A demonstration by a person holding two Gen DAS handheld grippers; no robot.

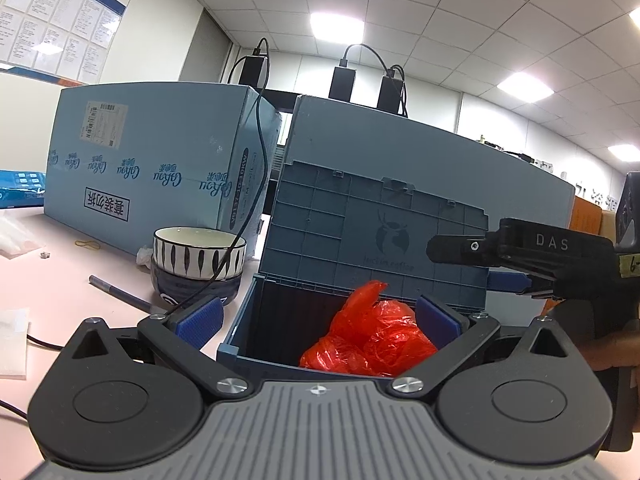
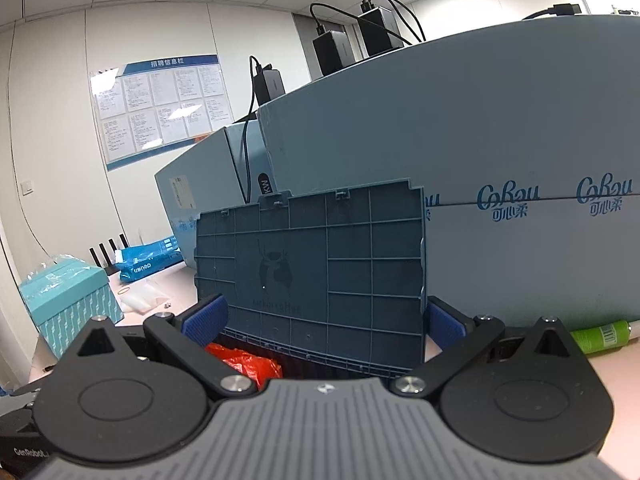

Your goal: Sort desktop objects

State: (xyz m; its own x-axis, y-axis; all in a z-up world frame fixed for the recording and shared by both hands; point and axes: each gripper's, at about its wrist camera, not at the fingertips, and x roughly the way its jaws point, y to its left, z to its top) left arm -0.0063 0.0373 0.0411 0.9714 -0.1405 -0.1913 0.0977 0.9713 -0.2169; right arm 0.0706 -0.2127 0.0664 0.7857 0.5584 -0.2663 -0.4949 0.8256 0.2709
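Note:
A blue plastic storage box (image 1: 244,320) stands on the pink desk with its ribbed lid (image 1: 372,236) raised upright. Inside lies a crumpled red plastic bag (image 1: 372,336), also showing low in the right wrist view as the red bag (image 2: 244,364). My left gripper (image 1: 318,320) hovers open over the box's mouth, its blue pads (image 1: 200,320) well apart and touching nothing. My right gripper (image 2: 324,320) is open too, facing the lid (image 2: 312,272). From the left wrist view, the right gripper (image 1: 464,266) reaches in from the right beside the lid.
Two stacked bowls (image 1: 198,258), a pen (image 1: 120,294) and a rubber band (image 1: 88,244) lie left of the box. Large pale-blue cartons (image 1: 160,152) wall off the back. A green tube (image 2: 600,336) lies at the right; a teal gift box (image 2: 72,300) and a blue packet (image 2: 148,262) sit left.

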